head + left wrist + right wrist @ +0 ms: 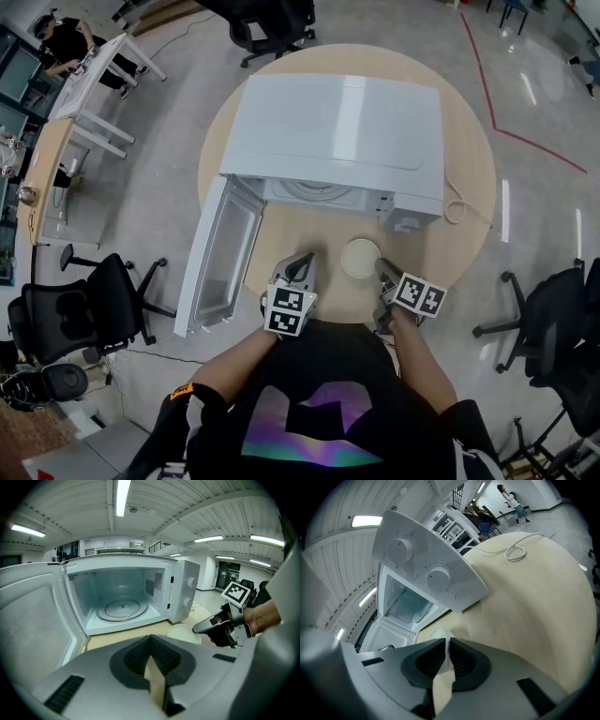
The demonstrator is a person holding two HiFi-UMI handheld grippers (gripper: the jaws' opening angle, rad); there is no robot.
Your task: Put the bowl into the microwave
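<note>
Right gripper pinches the bowl by its rim; left gripper pressed together, nearby

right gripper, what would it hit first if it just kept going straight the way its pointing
The bowl: its rim sits right at the tongs of the right gripper, with the microwave behind it. Whether they touch yet is unclear.

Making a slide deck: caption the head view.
Right claw pinches the bowl rim on the table before the open microwave; left claw shut.
</note>
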